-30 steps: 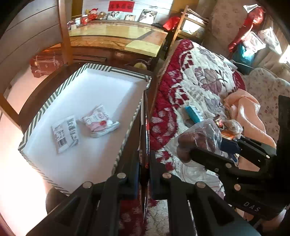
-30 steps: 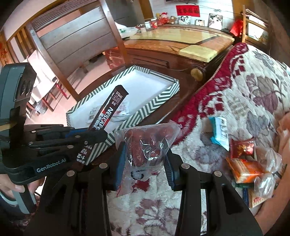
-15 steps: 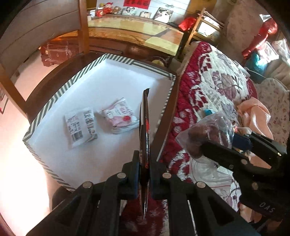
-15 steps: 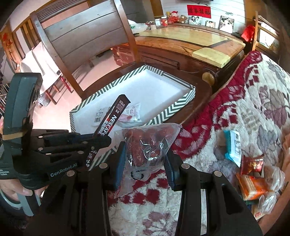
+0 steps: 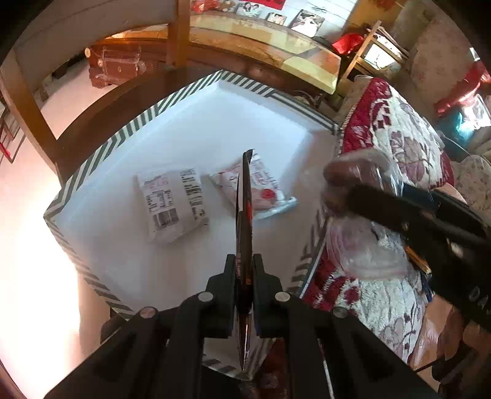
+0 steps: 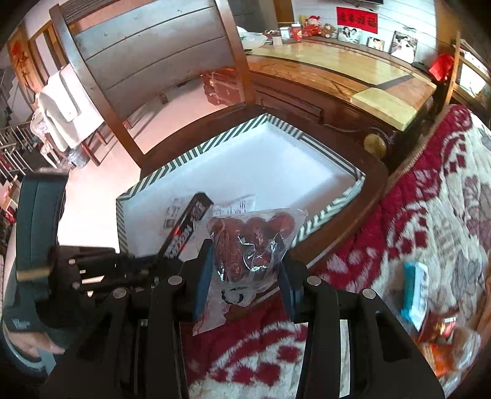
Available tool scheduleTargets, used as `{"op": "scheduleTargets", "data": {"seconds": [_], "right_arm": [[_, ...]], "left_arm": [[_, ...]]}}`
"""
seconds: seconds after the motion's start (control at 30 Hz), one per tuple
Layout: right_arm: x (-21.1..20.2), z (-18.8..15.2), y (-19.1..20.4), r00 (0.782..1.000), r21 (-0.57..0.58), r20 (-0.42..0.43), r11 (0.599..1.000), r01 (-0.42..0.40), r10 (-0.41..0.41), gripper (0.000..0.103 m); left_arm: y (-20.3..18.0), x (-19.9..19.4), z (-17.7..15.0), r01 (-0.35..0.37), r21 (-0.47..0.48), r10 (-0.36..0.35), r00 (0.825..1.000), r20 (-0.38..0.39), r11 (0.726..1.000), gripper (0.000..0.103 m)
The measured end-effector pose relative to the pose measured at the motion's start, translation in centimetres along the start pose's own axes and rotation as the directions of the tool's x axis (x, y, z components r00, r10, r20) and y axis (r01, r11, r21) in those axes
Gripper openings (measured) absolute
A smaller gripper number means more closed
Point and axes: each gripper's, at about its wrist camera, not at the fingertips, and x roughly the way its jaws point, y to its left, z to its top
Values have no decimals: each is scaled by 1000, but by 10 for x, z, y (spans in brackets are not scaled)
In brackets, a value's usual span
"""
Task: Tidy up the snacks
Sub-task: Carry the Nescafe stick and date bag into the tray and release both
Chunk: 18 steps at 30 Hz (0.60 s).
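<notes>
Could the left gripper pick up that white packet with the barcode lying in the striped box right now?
Probably not yet. The left gripper is shut on a dark coffee stick, so its jaws are taken. The white packet lies uncovered in the striped box below it, otherwise unobstructed.

A dark wooden chair (image 6: 147, 58) with a slatted back stands at ten o'clock in the right wrist view, a white cloth (image 6: 66, 107) draped over furniture behind it; a long polished wooden table (image 6: 343, 76) runs across twelve to two o'clock, framed photographs (image 6: 402, 43) and a red banner (image 6: 356, 16) against the pale wall beyond; a red-and-cream floral blanket (image 6: 429, 199) covers the surface from three to six o'clock; strong light washes the pale floor (image 5: 27, 245) at nine o'clock in the left wrist view.
</notes>
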Motion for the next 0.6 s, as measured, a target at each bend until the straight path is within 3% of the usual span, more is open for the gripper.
{"op": "scheduleTargets", "data": {"seconds": [0.6], "right_arm": [[77, 27, -2, 996, 32, -71, 998, -47, 50, 38]], "left_arm": [[23, 28, 17, -58, -66, 57, 998, -18, 996, 11]]}}
